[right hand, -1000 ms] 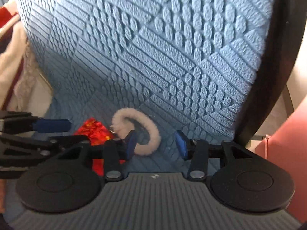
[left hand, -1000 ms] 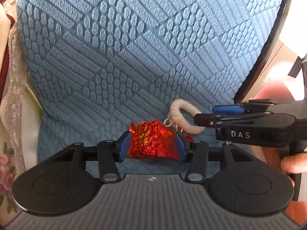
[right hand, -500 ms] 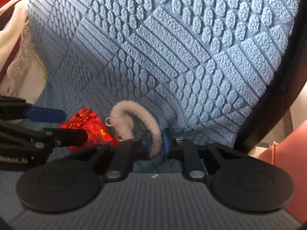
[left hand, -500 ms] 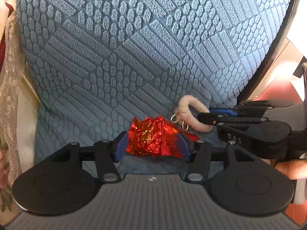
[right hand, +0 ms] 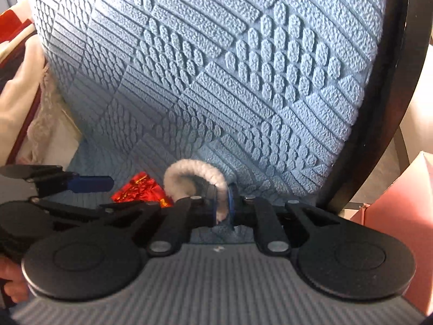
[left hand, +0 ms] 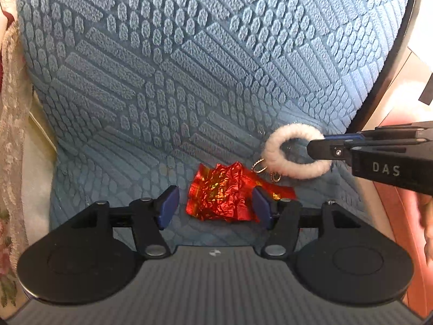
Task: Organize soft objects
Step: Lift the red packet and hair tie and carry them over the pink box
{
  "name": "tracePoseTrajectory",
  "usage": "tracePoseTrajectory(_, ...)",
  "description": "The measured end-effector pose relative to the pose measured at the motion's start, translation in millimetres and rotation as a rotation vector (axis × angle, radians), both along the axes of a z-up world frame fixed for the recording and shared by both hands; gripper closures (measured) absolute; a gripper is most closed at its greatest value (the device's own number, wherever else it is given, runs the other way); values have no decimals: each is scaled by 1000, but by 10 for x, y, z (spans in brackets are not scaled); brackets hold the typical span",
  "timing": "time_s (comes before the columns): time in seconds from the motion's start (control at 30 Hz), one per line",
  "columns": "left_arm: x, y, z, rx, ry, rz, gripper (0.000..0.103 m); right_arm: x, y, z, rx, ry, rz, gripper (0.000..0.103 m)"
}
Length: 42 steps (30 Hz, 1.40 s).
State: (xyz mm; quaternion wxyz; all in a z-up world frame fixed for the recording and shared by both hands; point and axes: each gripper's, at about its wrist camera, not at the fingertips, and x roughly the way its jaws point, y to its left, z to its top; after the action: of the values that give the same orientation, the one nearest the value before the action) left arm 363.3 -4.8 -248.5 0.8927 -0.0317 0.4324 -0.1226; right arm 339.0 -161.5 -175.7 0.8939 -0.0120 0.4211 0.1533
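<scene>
Hand-held gripper, right (right hand: pixel 222 203): one, jaws pinched narrow on the fluffy white ring (left hand: pixel 293 153), which it holds by the near side of the loop, the ring lifted slightly and leaning against the blue textured cushion (left hand: pixel 189 67). Hand-held gripper, left (left hand: pixel 213 208): one, jaws opening, the crumpled red foil packet (left hand: pixel 220 193) lying between them on the cushion seat; the right pad sits at the packet's edge, the left pad stands clear of it, so the packet is not gripped. Fluffy white ring: one, with small metal clasps (left hand: pixel 266 169) hanging from its lower left, just beside the packet's upper corner. Red foil packet: one, resting flat near the fold where seat meets backrest. Blue textured cushion: one, covering seat and back of a dark-framed chair (right hand: pixel 384 124). Lace-edged cloth (left hand: pixel 10 124): one, at the far left, apart from the work. Pink box (right hand: pixel 400 216): one, at the right edge, contents hidden. Progress, by judgement: early to middle; the ring is secured and ready to be carried off, the packet looks just let go or not yet taken, and no sorted pile or destination is visible, so placing both items remains.
</scene>
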Motion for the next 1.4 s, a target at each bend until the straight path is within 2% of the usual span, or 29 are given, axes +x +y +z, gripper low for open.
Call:
tracePoseTrajectory(0.23,14,-181,-70,36,2,-70,39,4,47,178,33,17,-15,91)
tracePoseTrajectory(0.33,0,-265,-96,67,-11,-79,49,3,31,267,45,43,-5,91)
tracePoseTrajectory(0.37,5,-308,-113,72,-8,-76,57,-9,34,264,44,53,-3,91)
tracePoseTrajectory(0.47,27,-336,-108,63,-4,-63,63,-74,38,241,48,101,-12,91)
tracePoseTrajectory(0.57,28,-283,-22,56,-9,-40,64,-164,72,264,38,107,1,91)
tracePoseTrajectory(0.7,-49,-247,105,14,-32,-17,64,-261,92,276,99,146,9,91)
tracePoseTrajectory(0.97,-196,-213,231,-29,-35,20,64,-490,157,427,125,101,-12,92)
tracePoseTrajectory(1.07,-323,-92,285,-48,-29,48,63,-551,-17,517,143,78,-32,92)
tracePoseTrajectory(1.1,-355,-76,293,-55,-28,58,63,-502,-24,408,142,67,-40,92)
tracePoseTrajectory(1.4,-748,7,393,-113,-22,127,63,-817,1,570,137,7,-47,92)
